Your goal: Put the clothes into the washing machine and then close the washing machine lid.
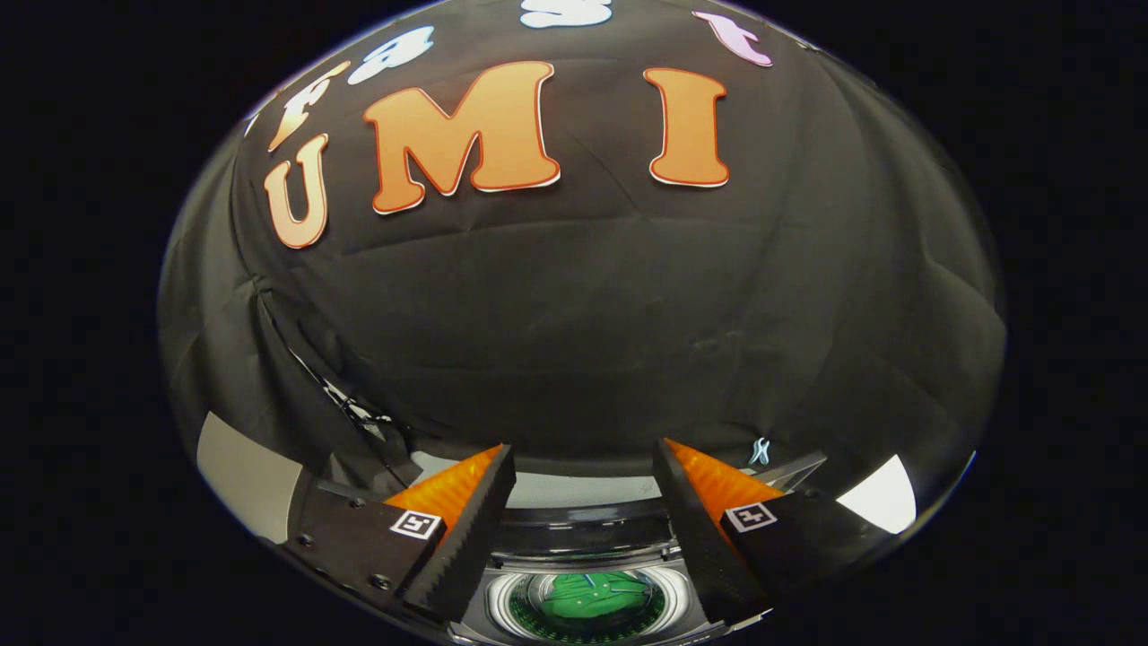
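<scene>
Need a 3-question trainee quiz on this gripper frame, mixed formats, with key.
1. True or false: the gripper has its fingers spread with nothing between them.
2. What colour is the item inside the washing machine drum? A red, B green, C white.
3. Fill in: the drum opening lies ___ the fingers, below them.

Key: 1 true. 2 B, the green clothes. 3 between.

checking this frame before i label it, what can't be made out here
- Washer: cut off below, flanked by the open, empty fingers in the gripper view; lid position unclear.
- Green thing in the drum: too small to tell if it is clothing.
- Pale panels at the sides: cut off, unidentifiable.
</scene>
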`<control>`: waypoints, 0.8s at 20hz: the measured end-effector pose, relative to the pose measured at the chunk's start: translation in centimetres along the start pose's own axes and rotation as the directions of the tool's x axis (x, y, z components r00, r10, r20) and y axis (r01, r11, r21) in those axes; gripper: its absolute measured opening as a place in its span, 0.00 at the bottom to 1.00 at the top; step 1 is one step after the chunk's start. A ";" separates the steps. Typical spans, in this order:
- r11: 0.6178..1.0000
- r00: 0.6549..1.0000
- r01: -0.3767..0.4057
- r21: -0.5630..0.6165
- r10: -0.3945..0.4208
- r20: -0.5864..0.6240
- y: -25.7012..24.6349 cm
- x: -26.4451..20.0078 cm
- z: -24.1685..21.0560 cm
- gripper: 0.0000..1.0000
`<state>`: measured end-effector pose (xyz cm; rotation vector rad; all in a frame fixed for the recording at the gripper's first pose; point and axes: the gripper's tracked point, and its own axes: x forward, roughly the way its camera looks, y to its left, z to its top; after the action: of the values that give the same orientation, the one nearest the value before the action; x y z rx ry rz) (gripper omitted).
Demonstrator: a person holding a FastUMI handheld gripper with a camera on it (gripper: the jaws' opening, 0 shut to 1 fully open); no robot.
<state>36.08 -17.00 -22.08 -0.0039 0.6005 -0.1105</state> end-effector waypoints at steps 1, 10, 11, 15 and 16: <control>1.000 1.000 -0.004 -0.002 0.004 -0.009 0.3 0.4 -0.2 0.99; 0.999 0.999 -0.010 -0.042 0.008 -0.047 1.1 2.1 -1.4 0.99; 0.999 0.999 -0.012 -0.045 0.009 -0.048 1.1 1.9 -1.5 1.00; 0.999 1.000 -0.017 -0.046 0.016 -0.025 1.0 0.7 -2.2 1.00; 0.999 1.000 -0.016 -0.049 0.016 -0.017 0.9 0.2 -2.3 1.00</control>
<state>35.02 -16.06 -24.13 -0.0455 0.6195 -0.0803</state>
